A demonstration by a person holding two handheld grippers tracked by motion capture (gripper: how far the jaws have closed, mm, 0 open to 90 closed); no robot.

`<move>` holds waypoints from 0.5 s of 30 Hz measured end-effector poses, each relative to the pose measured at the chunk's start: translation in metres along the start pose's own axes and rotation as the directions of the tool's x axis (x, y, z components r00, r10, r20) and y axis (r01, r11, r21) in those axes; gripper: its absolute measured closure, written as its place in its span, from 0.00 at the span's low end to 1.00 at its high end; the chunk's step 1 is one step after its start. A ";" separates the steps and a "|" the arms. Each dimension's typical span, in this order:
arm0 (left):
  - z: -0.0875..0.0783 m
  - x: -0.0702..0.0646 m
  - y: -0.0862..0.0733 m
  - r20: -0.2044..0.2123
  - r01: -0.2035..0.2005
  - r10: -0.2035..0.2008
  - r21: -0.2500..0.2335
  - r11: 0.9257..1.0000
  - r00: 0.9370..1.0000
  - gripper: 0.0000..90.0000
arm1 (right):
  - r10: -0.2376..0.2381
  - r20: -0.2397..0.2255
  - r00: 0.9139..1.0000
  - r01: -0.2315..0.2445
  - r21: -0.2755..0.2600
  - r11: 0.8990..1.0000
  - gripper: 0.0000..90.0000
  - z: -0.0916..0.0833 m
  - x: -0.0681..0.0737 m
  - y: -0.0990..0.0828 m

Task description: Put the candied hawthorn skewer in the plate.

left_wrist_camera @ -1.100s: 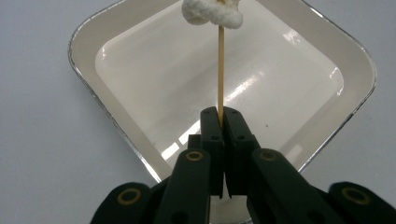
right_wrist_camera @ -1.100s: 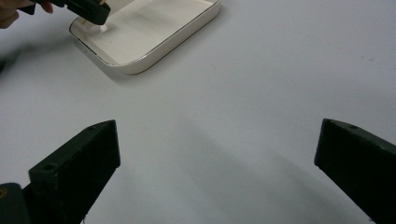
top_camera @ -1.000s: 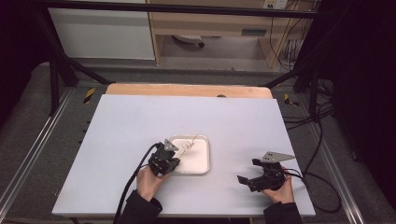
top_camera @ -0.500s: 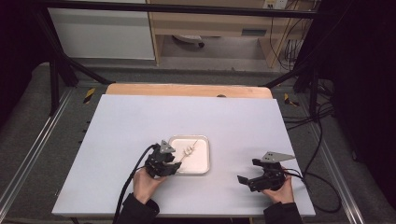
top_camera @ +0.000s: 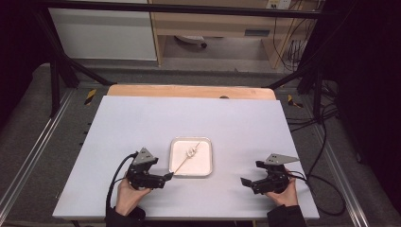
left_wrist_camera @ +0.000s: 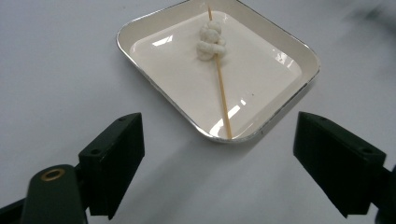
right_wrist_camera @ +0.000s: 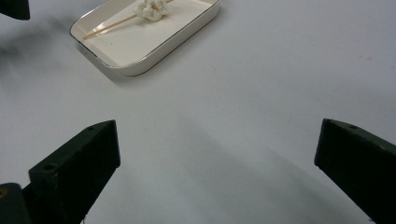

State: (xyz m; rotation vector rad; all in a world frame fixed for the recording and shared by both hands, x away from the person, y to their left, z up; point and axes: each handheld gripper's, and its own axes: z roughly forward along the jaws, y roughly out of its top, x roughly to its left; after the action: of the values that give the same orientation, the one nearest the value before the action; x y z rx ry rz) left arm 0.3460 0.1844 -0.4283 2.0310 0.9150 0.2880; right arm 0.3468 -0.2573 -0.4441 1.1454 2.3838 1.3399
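A white rectangular tray (top_camera: 191, 170) is seen on the pale worktop (top_camera: 142, 123), set a little toward the near edge and roughly midway between the left and right edges. In the tray a thin wooden skewer (top_camera: 185, 161) is laid slantwise, its near end resting on the tray's rim at the near left corner. A small white lump of food (top_camera: 191, 152) is threaded on the skewer toward its far end, over the middle of the tray.

The left gripper (top_camera: 166, 177) is held in a hand (top_camera: 128, 195) near the worktop's near edge, just to the left of the tray's near left corner. In the left gripper view its two black jaws are held wide apart with nothing between them, and the tray (left_wrist_camera: 140, 63), the skewer (left_wrist_camera: 220, 88) and the lump of food (left_wrist_camera: 210, 41) are seen just beyond them.

The right gripper (top_camera: 247, 182) is held in the other hand (top_camera: 283, 193) toward the near right corner of the worktop, well apart from the tray. Its jaws too are spread wide and are empty, as shown in the right gripper view, where the tray (right_wrist_camera: 177, 44) lies farther off at the upper left, with the skewer (right_wrist_camera: 109, 25) and the food (right_wrist_camera: 150, 8) in it.

A bare wooden strip (top_camera: 189, 91) is seen along the far edge of the worktop.
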 end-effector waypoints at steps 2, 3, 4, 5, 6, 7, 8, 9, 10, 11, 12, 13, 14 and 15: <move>-0.004 0.003 -0.007 0.000 0.004 -0.004 -0.013 1.000 1.000 0.16 | 0.001 0.002 1.000 -0.001 0.002 1.000 0.01 0.000 0.000 0.000; -0.007 0.004 -0.010 -0.003 0.001 -0.002 -0.019 1.000 1.000 0.16 | 0.003 0.002 1.000 -0.003 0.003 1.000 0.01 0.000 0.000 0.000; -0.009 0.004 -0.014 -0.011 0.001 -0.001 -0.024 1.000 1.000 0.15 | 0.005 0.001 1.000 -0.005 0.004 1.000 0.01 0.000 0.001 0.000; -0.011 0.005 -0.016 -0.020 -0.002 0.002 -0.026 1.000 1.000 0.15 | 0.001 0.002 1.000 -0.001 0.005 1.000 0.01 0.000 0.000 -0.001; -0.013 0.006 -0.019 -0.025 -0.003 0.002 -0.033 0.999 1.000 0.15 | 0.001 0.003 1.000 -0.001 0.005 1.000 0.01 0.001 0.001 -0.001; -0.015 0.007 -0.022 -0.020 0.000 -0.001 -0.038 0.999 1.000 0.15 | -0.002 0.004 1.000 0.002 0.007 1.000 0.01 0.001 0.000 -0.001; -0.017 0.008 -0.025 -0.022 0.002 -0.003 -0.046 0.999 1.000 0.15 | -0.002 0.002 1.000 0.002 0.008 1.000 0.01 0.001 0.000 -0.001; -0.018 0.009 -0.028 -0.022 0.003 -0.004 -0.051 0.999 1.000 0.15 | -0.005 0.003 1.000 0.005 0.009 1.000 0.01 0.001 0.000 -0.001; -0.019 0.009 -0.029 -0.022 0.002 -0.003 -0.050 0.999 1.000 0.15 | -0.007 0.004 1.000 0.007 0.012 1.000 0.01 0.001 0.000 -0.001; -0.020 0.010 -0.031 -0.029 0.005 -0.006 -0.044 0.999 1.000 0.15 | -0.003 0.006 1.000 0.003 0.013 1.000 0.01 0.001 0.000 -0.001; -0.020 0.010 -0.031 -0.028 0.008 -0.009 -0.041 0.999 1.000 0.15 | -0.003 0.005 1.000 0.003 0.013 1.000 0.01 0.001 0.000 -0.002; -0.020 0.011 -0.032 -0.026 0.010 -0.011 -0.039 0.999 1.000 0.15 | -0.004 0.004 1.000 0.004 0.013 1.000 0.01 0.001 0.000 -0.002; -0.020 0.011 -0.032 -0.028 0.009 -0.010 -0.035 0.999 1.000 0.15 | -0.005 0.006 1.000 0.005 0.011 1.000 0.01 0.001 0.000 -0.002; -0.020 0.011 -0.033 -0.030 0.009 -0.010 -0.034 0.999 0.999 0.15 | -0.005 0.006 1.000 0.005 0.011 1.000 0.01 0.001 0.000 -0.002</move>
State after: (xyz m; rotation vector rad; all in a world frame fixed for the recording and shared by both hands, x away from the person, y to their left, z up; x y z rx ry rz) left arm 0.3276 0.2161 -0.4439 1.9958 0.9323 0.3277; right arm 0.3461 -0.2569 -0.4465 1.1436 2.3918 1.3213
